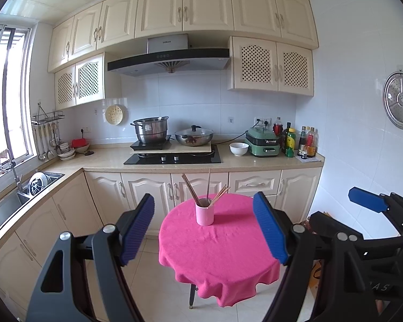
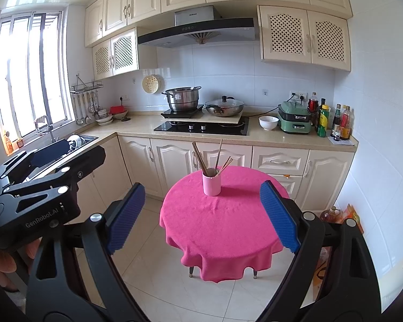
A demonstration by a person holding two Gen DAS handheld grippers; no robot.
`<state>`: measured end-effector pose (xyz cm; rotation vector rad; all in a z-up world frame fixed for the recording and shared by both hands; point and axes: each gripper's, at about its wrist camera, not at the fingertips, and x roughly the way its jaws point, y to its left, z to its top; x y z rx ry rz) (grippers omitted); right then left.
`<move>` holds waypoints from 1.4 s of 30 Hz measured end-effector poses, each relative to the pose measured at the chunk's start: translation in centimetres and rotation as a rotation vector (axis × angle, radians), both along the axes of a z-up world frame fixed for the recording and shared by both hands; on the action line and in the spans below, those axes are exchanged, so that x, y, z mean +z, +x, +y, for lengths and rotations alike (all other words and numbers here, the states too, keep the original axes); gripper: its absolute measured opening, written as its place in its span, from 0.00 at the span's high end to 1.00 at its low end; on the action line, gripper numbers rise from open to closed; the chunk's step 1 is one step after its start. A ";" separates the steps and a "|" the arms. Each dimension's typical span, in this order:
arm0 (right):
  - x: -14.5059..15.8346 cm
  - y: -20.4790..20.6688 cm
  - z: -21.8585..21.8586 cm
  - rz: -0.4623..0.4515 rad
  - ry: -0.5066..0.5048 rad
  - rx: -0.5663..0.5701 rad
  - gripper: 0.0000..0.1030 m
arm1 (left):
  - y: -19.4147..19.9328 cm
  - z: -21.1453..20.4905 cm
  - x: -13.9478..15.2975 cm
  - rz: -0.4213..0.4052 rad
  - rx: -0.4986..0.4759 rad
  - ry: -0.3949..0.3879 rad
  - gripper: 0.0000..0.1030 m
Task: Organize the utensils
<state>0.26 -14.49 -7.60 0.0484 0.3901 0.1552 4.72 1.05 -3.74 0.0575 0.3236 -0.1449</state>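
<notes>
A pink cup [image 1: 204, 214] holding several wooden chopsticks [image 1: 192, 189] stands upright on a small round table under a pink cloth [image 1: 217, 249]. It also shows in the right wrist view: cup [image 2: 211, 185], chopsticks [image 2: 200, 158], cloth [image 2: 223, 222]. My left gripper [image 1: 204, 222] is open and empty, well back from the table, its blue pads framing the cup. My right gripper [image 2: 202, 214] is open and empty, likewise back from the table. The right gripper also shows at the right edge of the left wrist view [image 1: 368, 201].
Behind the table runs a kitchen counter [image 1: 241, 161] with a hob, a steel pot [image 1: 151, 130], a wok [image 1: 194, 136], a white bowl [image 1: 239, 149], a green cooker and bottles. A sink [image 1: 10, 204] lies left. Bags and a bottle [image 2: 331, 214] sit on the floor at right.
</notes>
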 end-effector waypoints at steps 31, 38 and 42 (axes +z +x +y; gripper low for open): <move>-0.7 0.1 -0.3 0.016 0.006 -0.004 0.16 | 0.3 0.4 -0.3 0.021 -0.012 0.001 0.28; -0.9 0.3 -0.2 0.020 0.003 -0.002 0.16 | 0.6 0.7 -0.5 0.026 -0.011 -0.002 0.28; -1.0 0.4 0.0 0.024 0.001 0.000 0.16 | 1.0 1.1 -0.7 0.034 -0.011 0.000 0.28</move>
